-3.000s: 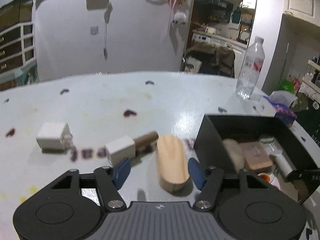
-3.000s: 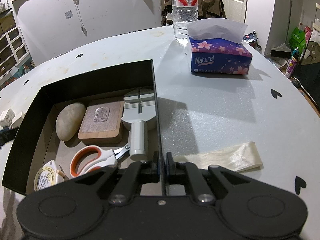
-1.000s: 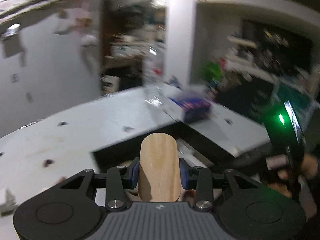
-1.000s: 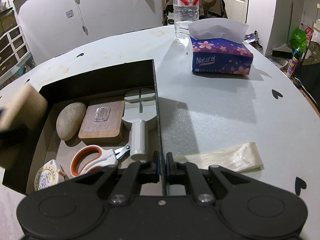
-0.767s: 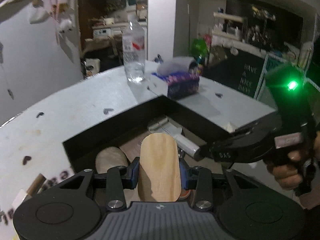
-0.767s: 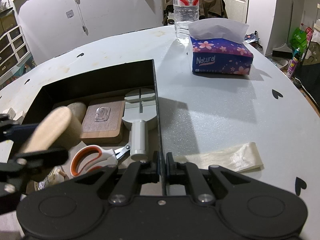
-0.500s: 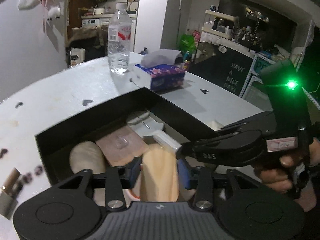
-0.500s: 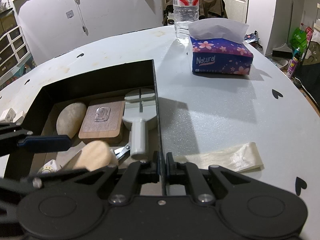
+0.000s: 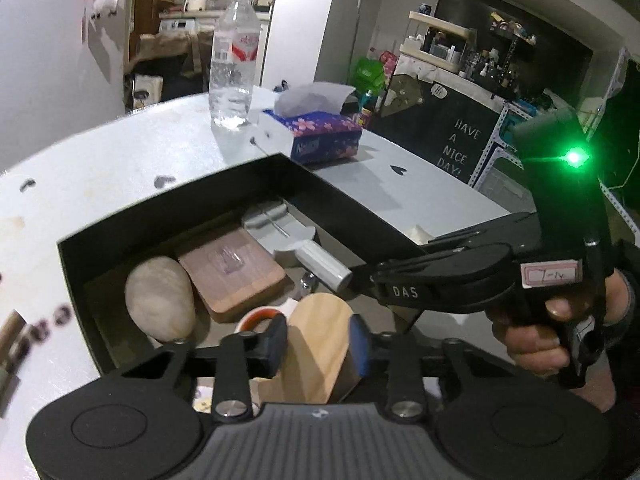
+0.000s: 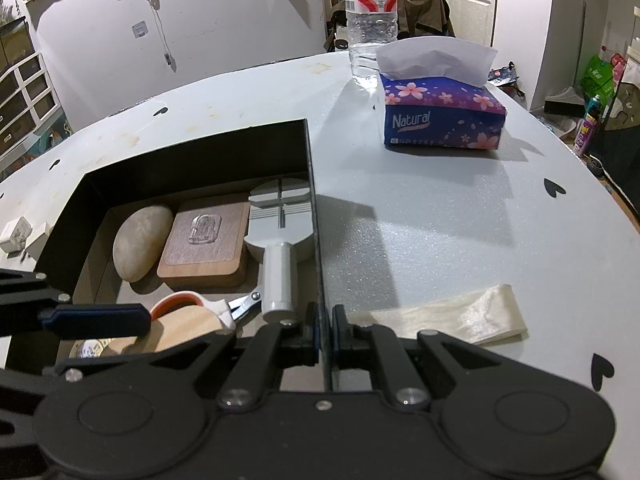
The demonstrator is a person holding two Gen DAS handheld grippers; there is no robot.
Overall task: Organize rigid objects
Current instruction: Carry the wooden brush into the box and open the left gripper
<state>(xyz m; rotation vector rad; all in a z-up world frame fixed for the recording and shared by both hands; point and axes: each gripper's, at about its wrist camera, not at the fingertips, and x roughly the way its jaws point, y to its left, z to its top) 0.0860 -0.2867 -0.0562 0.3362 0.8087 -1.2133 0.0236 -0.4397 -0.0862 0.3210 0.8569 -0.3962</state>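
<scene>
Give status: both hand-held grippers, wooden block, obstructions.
Left hand-held gripper shut on wooden block, low inside black box. Right hand-held gripper clamps box wall. Scissors beneath block.

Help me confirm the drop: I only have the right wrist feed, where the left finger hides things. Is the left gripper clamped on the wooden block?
Observer: Yes. In the left wrist view the left gripper has both blue pads against the sides of the wooden block.
Operator: Where over the box is it?
Observer: At the near end of the black box, just behind the scissors' orange handle. Whether it touches the floor is hidden.
Operator: Is my unit powered?
Observer: A green light shines on the handle of the right gripper, with the person's hand wrapped around it.
</scene>
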